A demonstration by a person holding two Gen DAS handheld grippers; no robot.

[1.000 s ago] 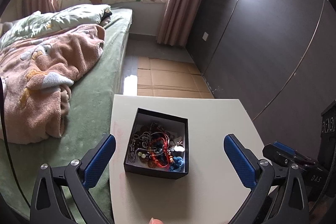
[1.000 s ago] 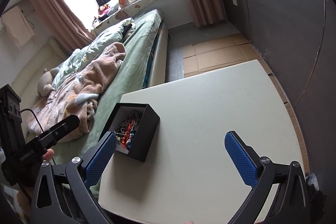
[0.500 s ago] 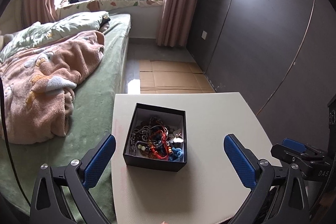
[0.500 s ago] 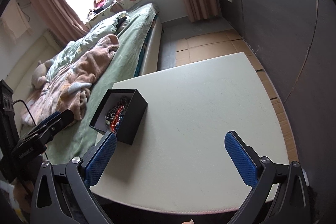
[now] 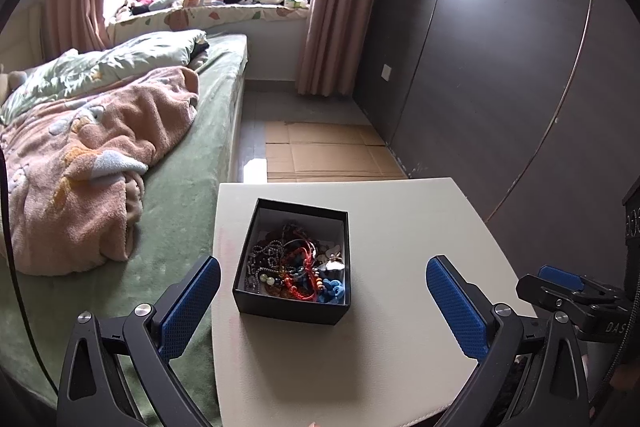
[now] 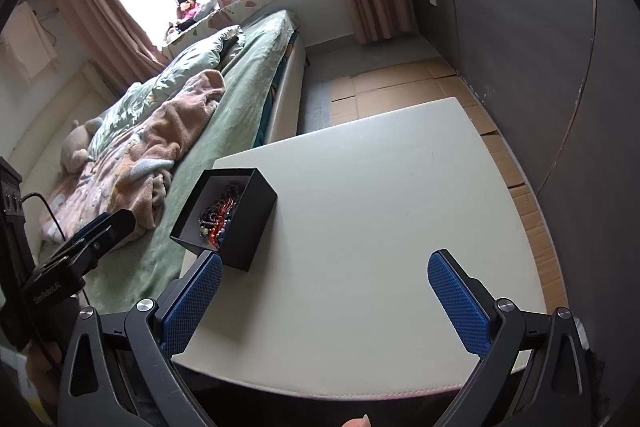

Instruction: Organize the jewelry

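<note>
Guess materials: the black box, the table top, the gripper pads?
Black box: looks like rigid matte cardboard, with thin sharp-edged walls and a pale lining inside. Table top: smooth cream surface with a dull sheen, likely laminate or painted board; a seamed padded-looking front edge leaves it open. Left gripper pads: blue, fine diamond texture, probably rubber or textured plastic.

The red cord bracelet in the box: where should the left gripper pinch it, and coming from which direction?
Come straight down through the open top of the black box with the left gripper. Pinch the red cord bracelet where its loop rides highest on the tangled pile; the box walls block any sideways approach. Expect neighbouring beads to lift too.
</note>
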